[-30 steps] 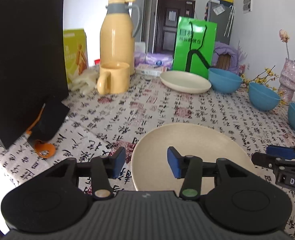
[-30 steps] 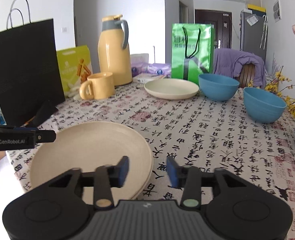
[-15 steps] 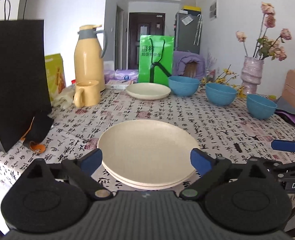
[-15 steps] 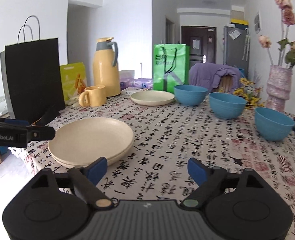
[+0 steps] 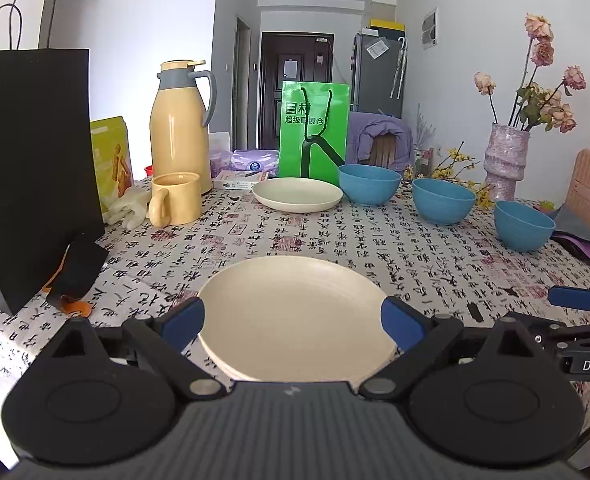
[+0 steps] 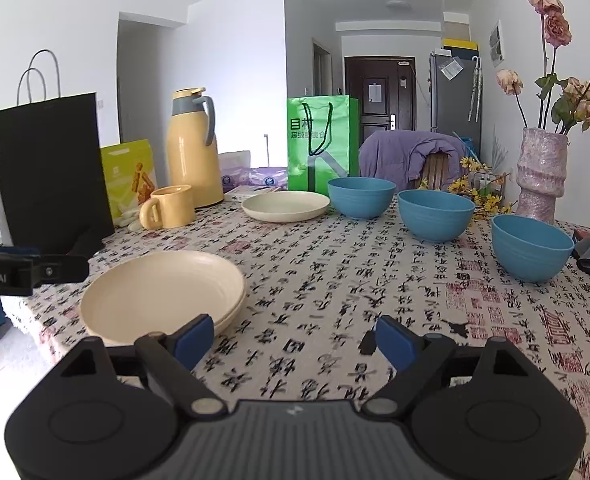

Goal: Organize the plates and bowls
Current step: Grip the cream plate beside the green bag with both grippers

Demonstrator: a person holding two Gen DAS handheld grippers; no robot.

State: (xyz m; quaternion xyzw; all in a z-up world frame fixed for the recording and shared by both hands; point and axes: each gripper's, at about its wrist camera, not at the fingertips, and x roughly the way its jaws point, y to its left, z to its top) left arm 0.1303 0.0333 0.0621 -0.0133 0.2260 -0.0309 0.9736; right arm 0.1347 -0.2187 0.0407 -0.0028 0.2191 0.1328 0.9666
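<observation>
1. Near the front edge of the tabletop (image 5: 375, 240), two cream plates are sitting nested as a near stack (image 5: 295, 312), probably gathered there so the rest can join them.
2. Straddling that stack without touching it, the left tool (image 5: 293, 322) is hanging released, its blue pads spread wide on either side and gripping nothing.
3. Just to the right, the right tool (image 6: 295, 338) is hovering over bare cloth, likewise spread wide and carrying nothing; the stack (image 6: 161, 292) is lying beside its left pad.
4. Farther back, a single cream plate (image 6: 286, 205) is resting alone, judged the next piece to bring forward.
5. Three blue bowls are standing apart in a loose line: the far bowl (image 6: 361, 196), the middle bowl (image 6: 435, 214) and the near bowl (image 6: 531, 246), all upright; what shows of their insides is looking empty.
6. Behind them, a yellow mug (image 5: 175, 198), a yellow flask (image 5: 181, 128), a green bag (image 5: 314, 132), a black bag (image 5: 31, 160) and a vase (image 5: 505, 162) holding dried roses are crowding the far side.
</observation>
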